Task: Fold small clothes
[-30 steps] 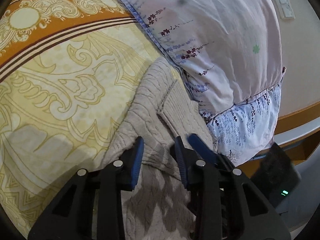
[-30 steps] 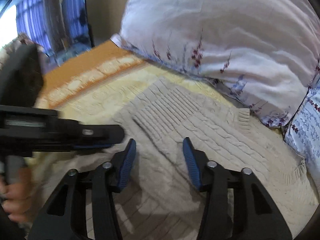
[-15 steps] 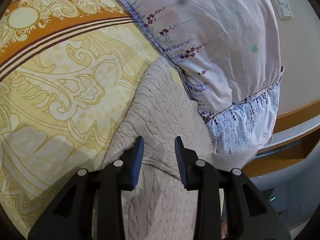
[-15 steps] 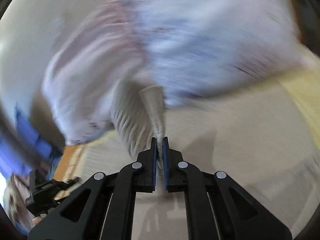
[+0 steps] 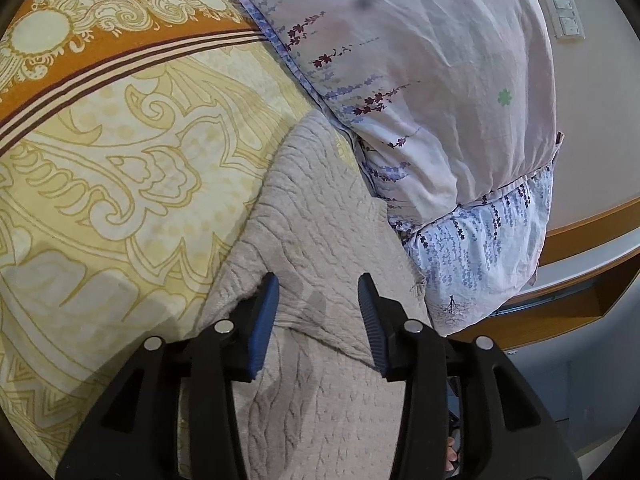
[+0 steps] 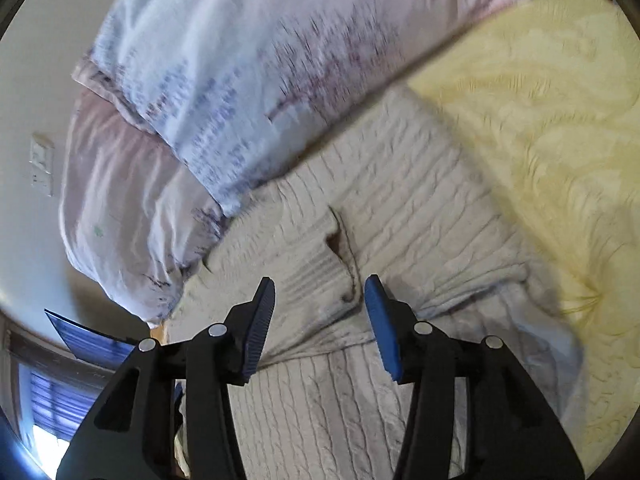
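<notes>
The beige cable-knit sweater (image 5: 320, 220) (image 6: 400, 208) lay folded on the bed, directly under and ahead of both claws. The left claw (image 5: 316, 312) and right claw (image 6: 320, 316) gaped wide, empty. Ahead lay floral pillows (image 5: 420, 80); yellow patterned bedspread (image 5: 120, 160) alongside. No writing was legible.

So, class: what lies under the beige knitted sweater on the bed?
The sweater rests on the yellow patterned bedspread, its far edge against the floral pillows. Whatever lies beneath its folded layers is covered.

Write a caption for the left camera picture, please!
Open left tool over a knitted beige sweater beside flowery pillows.
</notes>
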A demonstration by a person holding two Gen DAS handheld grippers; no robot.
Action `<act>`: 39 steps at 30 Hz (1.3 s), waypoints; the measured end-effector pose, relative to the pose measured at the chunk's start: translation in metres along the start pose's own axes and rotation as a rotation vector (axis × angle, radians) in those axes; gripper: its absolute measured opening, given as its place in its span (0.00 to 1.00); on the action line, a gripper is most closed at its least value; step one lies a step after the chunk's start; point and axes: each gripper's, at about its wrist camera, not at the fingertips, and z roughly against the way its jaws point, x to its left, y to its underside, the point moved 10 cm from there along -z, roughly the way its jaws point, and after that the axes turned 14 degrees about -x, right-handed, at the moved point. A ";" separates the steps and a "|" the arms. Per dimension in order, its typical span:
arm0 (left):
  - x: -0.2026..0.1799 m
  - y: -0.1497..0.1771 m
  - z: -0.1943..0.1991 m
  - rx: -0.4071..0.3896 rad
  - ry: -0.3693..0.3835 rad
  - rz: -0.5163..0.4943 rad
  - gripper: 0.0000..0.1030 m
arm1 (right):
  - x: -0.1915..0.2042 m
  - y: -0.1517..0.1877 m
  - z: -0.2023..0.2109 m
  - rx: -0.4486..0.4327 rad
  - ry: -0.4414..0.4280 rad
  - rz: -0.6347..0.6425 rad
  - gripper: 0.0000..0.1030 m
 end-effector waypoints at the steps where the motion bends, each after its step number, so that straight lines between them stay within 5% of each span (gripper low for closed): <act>1: 0.000 0.000 0.000 0.003 -0.002 -0.004 0.42 | -0.001 0.004 -0.001 0.007 -0.005 0.000 0.45; 3: -0.002 0.000 0.000 0.006 -0.001 -0.008 0.43 | 0.000 0.007 -0.006 0.015 -0.007 0.011 0.34; 5: -0.003 0.000 0.000 0.009 0.002 -0.011 0.46 | 0.005 0.010 -0.013 0.025 -0.024 0.037 0.08; 11: -0.011 0.002 0.000 0.024 0.025 -0.026 0.59 | 0.039 -0.014 0.021 -0.177 -0.063 0.226 0.07; 15: -0.014 0.004 -0.002 0.033 0.033 -0.038 0.62 | -0.002 0.003 -0.002 -0.076 0.095 0.188 0.07; 18: -0.017 0.006 0.002 0.048 0.019 -0.068 0.62 | -0.008 0.008 -0.004 -0.064 0.098 0.176 0.08; 21: -0.028 0.008 0.021 0.042 0.048 -0.153 0.62 | -0.002 0.005 0.012 -0.065 0.077 0.174 0.18; 23: -0.032 0.008 0.039 0.027 0.062 -0.227 0.62 | -0.001 -0.001 0.032 -0.097 0.044 0.184 0.46; 25: -0.029 0.011 0.055 0.025 0.059 -0.288 0.63 | -0.005 -0.006 0.056 -0.132 0.014 0.203 0.57; 39: 0.026 0.075 0.135 0.106 0.075 -0.350 0.62 | -0.083 0.046 0.148 -0.018 -0.054 0.127 0.57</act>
